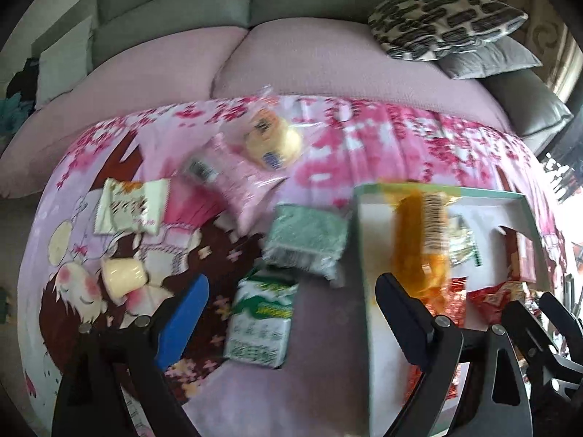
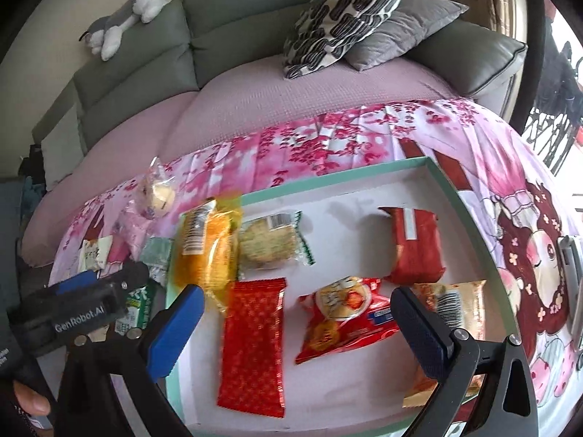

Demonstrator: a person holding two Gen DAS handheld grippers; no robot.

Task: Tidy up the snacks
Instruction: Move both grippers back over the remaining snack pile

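Left gripper [image 1: 291,313] wide, nothing held, over the green-white packet [image 1: 260,322]. Right gripper [image 2: 297,331] wide, empty, above the tray [image 2: 462,196]. Orange packet [image 2: 207,251] straddles the tray's left rim; a nudge could tip it out.

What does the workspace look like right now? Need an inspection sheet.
Surface: floral pink cloth over a sofa seat.
Job's things: shallow box holding six packets, the orange packet across its left rim; green-white carton, green packet and others loose on the cloth.
Clutter: cream cup.
Grippers: left claw open, empty; right claw open, empty.
Cables: nothing seen.
Surroundings: patterned cushion, plush toy.
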